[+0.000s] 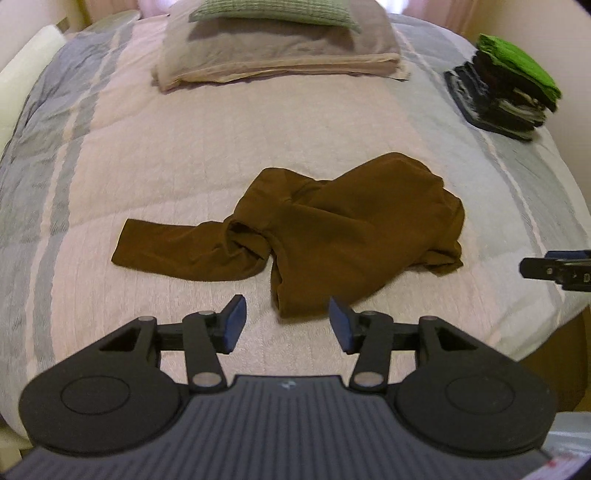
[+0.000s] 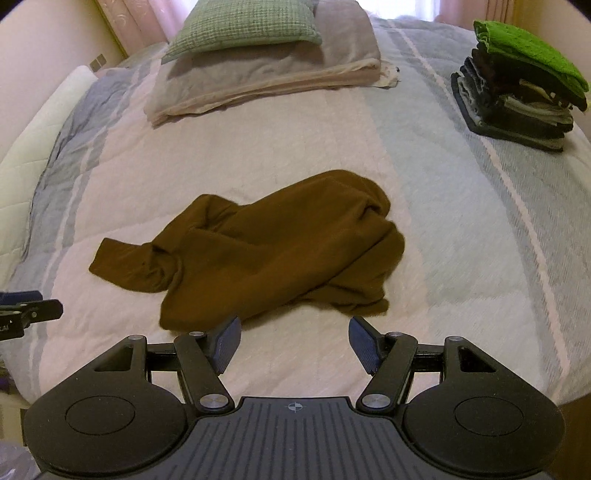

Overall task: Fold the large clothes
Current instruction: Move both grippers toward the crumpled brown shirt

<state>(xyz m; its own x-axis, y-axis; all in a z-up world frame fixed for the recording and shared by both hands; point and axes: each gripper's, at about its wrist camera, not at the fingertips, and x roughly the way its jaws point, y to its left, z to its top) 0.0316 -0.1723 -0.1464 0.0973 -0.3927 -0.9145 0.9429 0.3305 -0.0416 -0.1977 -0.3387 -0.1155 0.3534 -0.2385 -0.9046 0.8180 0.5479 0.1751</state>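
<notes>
Left wrist view: a crumpled brown garment [image 1: 314, 236] lies unfolded near the middle of a made bed [image 1: 221, 147], one sleeve stretched flat toward the left. The bedspread is pale pink down the centre with grey-blue bands along both sides, lightly quilted and smooth. At the head of the bed a green checked pillow [image 1: 273, 14] rests on a larger beige pillow [image 1: 280, 59]. A stack of folded clothes [image 1: 502, 88], topped by a bright green piece, sits on the bed's far right side, well apart from the garment. Cream walls edge the room, and pink curtains [image 2: 140, 22] hang behind the headboard end in the right wrist view.

The left gripper [image 1: 284, 325] hovers just short of the garment's near hem, its blue-padded jaws spread wide and holding nothing. The right gripper [image 2: 293, 341], seen from its own camera, is likewise spread wide and empty, poised above the bedspread just beside the garment's near edge. Each tool's tip shows at the margin of the other's view, the two standing side by side at the foot of the bed.
</notes>
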